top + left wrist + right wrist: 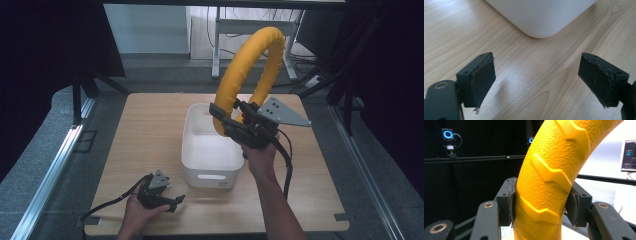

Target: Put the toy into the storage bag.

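High view gives me a light wooden table (pixel 150 130) amid black curtains. My right gripper (pixel 239 119) clamps the yellow ring (pixel 252 60), arching upward toward twelve o'clock above the white bin (pixel 210 160). Left gripper (pixel 536 82) gapes at seven o'clock.

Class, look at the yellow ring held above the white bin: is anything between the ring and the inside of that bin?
Nothing visible. The right gripper holds the yellow ring upright over the white bin, whose visible interior looks bare. The left gripper rests open near the table's front edge.
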Demonstrator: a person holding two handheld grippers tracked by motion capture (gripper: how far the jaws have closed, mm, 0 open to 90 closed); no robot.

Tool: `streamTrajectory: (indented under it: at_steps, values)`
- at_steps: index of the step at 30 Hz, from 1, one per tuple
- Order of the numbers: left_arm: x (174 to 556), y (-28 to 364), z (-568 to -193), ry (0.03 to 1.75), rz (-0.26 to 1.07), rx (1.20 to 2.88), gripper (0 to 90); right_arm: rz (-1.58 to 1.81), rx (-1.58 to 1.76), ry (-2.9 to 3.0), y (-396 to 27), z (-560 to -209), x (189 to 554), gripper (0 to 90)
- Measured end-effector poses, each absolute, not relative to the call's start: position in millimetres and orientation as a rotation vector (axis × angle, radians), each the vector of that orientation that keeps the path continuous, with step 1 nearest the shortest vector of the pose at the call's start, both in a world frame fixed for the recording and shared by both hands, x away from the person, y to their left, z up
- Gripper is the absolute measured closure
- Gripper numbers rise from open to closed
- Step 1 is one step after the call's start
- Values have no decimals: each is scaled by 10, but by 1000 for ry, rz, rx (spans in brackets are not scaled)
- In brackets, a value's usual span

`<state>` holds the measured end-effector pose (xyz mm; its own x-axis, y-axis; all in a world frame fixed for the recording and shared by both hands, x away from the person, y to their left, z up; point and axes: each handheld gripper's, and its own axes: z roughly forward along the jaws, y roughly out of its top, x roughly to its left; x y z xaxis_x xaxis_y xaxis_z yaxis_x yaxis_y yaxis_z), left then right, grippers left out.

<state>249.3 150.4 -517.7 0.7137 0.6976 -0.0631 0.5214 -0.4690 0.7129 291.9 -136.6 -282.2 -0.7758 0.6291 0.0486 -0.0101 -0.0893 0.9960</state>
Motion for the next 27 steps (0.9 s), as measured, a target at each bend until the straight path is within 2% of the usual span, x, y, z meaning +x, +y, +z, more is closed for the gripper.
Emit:
streamTrajectory:
  at_steps: [10,27]
  values:
    - [2493,1513,-5172,920,307,2184,143,1945,666,1822,-1069,-2957,2970,483]
    - [2497,1507,-5179,922,307,2191,142,1957,672,1852,-970,-3107,2949,482]
